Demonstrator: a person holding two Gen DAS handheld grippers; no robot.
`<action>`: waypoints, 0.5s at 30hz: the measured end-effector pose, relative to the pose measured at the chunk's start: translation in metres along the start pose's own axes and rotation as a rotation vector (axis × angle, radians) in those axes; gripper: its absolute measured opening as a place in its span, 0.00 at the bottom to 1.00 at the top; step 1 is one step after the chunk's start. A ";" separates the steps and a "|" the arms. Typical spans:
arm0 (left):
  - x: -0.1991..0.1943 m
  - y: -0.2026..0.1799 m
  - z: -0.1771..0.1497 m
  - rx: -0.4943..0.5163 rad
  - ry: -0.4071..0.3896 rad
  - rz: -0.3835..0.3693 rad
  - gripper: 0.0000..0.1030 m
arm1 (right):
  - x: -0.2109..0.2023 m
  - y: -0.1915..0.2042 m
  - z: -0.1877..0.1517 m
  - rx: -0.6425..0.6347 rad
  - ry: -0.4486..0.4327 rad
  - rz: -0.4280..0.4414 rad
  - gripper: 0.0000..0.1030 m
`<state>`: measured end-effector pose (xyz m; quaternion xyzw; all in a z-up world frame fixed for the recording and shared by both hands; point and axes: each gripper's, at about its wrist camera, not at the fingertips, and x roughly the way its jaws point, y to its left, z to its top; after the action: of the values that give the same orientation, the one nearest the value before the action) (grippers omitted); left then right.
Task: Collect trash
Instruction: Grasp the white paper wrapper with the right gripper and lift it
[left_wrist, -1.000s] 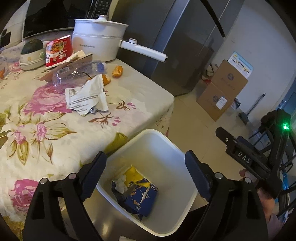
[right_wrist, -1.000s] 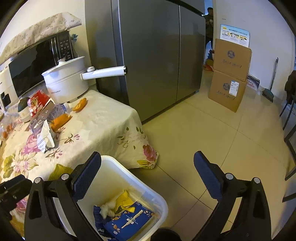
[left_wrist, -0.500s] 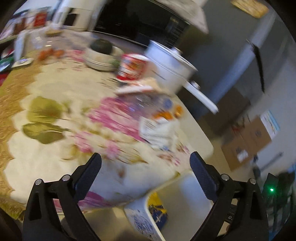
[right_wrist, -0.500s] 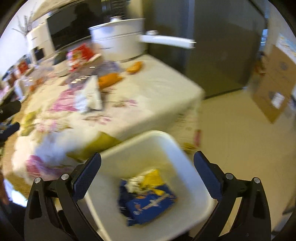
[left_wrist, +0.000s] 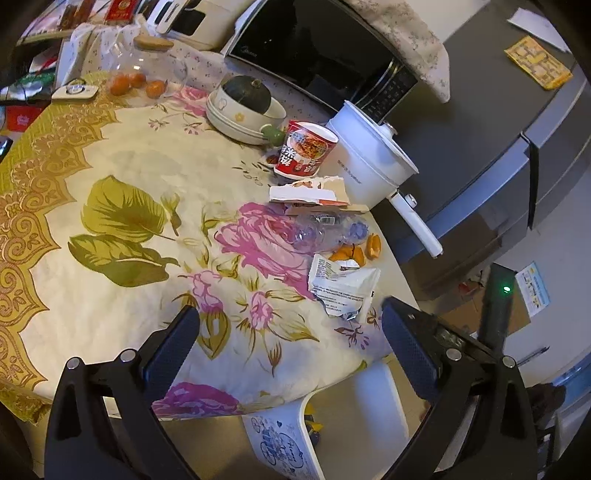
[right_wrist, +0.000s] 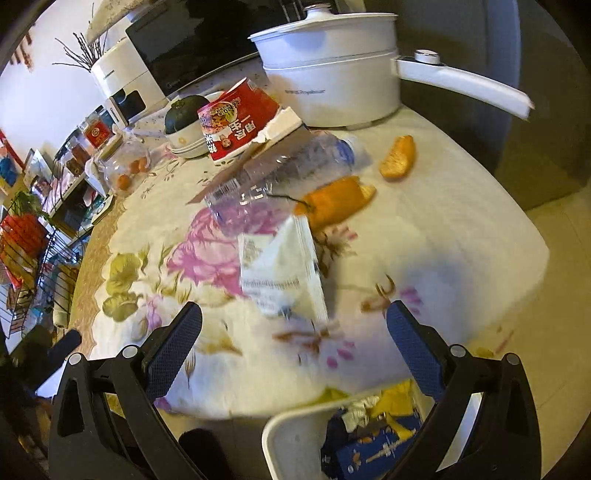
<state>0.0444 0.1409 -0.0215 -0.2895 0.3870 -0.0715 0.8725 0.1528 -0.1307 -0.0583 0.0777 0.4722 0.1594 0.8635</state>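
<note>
While both grippers hang above the near edge of the counter (left_wrist: 122, 158), each has its jaws spread wide apart and holds nothing. Seen from its own camera, the left gripper (left_wrist: 290, 336) frames the floral cloth. Ahead of the right gripper (right_wrist: 293, 332) lies a crumpled white wrapper (right_wrist: 282, 271), a little in from the counter's right edge. Just beyond the wrapper lies a crushed clear plastic bottle (right_wrist: 280, 173), with orange peel (right_wrist: 338, 201) touching its right side and a second peel piece (right_wrist: 398, 158) nearer the right edge. A red noodle cup (right_wrist: 236, 125) and a torn cardboard box (left_wrist: 310, 195) sit behind the bottle, beside a white lidded pot (right_wrist: 328, 81) at the far right corner. A white trash bin (right_wrist: 295, 439) stands on the floor against the near edge, holding blue and yellow packaging.
</note>
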 end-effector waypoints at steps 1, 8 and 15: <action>0.000 0.003 0.001 -0.015 0.000 -0.004 0.93 | 0.006 0.001 0.002 0.000 0.008 0.000 0.93; -0.003 0.012 0.006 -0.044 -0.003 -0.016 0.93 | 0.039 0.005 0.012 -0.010 0.046 0.005 0.81; -0.003 0.019 0.009 -0.058 -0.005 -0.013 0.93 | 0.050 0.011 0.007 -0.038 0.067 0.045 0.11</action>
<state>0.0470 0.1617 -0.0258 -0.3174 0.3849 -0.0654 0.8642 0.1813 -0.1030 -0.0911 0.0665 0.4959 0.1905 0.8446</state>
